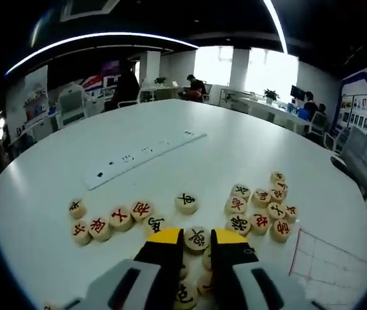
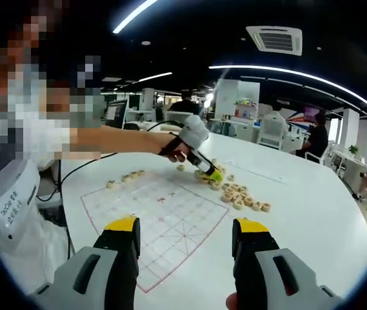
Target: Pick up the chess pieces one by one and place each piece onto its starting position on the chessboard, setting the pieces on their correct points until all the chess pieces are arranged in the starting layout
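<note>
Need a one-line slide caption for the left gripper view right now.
Left claw straddles a black-lettered Chinese chess piece among scattered wooden pieces on a white round table, board corner at right.

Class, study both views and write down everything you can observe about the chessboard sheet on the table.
The chessboard is a thin, flat white sheet printed with a red grid and red markings near its middle; it looks like paper or cloth. It lies flat on the white table, its squares bare. Round wooden pieces lie beyond its far edges. In the left gripper view its corner shows at lower right. Neither tool touches it.
</note>
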